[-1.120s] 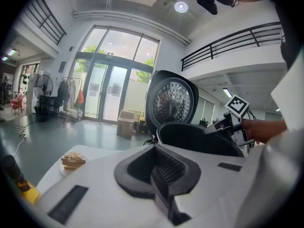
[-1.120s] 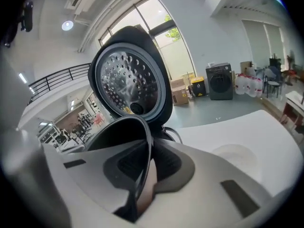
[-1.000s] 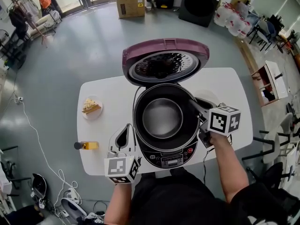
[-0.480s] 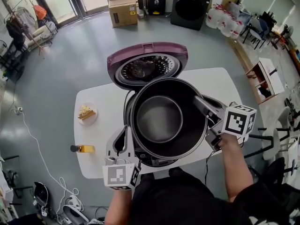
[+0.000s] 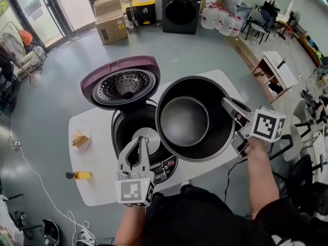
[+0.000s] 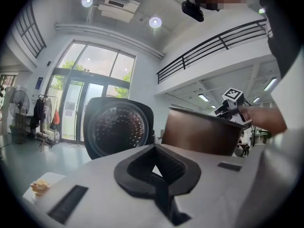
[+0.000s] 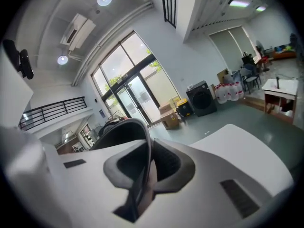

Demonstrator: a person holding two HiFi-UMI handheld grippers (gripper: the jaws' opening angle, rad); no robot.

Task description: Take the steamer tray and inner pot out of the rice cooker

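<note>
My right gripper (image 5: 226,103) is shut on the right rim of the dark inner pot (image 5: 192,119), which hangs in the air to the right of and above the rice cooker (image 5: 134,137). The right gripper view shows the pot's thin rim (image 7: 142,141) pinched between the pads. The cooker's purple lid (image 5: 120,83) stands open, and its empty cavity shows a round heating plate (image 5: 146,135). Over the cooker's front edge, my left gripper (image 5: 139,140) is shut with nothing in it. The left gripper view shows the raised pot (image 6: 202,132) and the lid (image 6: 118,127) ahead.
The cooker stands on a white table (image 5: 95,188). At the table's left are a small plate of food (image 5: 79,139) and a small yellow item (image 5: 78,175). Boxes, a black appliance and chairs stand on the grey floor behind.
The inner pot has come up out of the cooker and moved right with my right gripper. My left gripper has risen and moved forward over the cooker's front edge.
</note>
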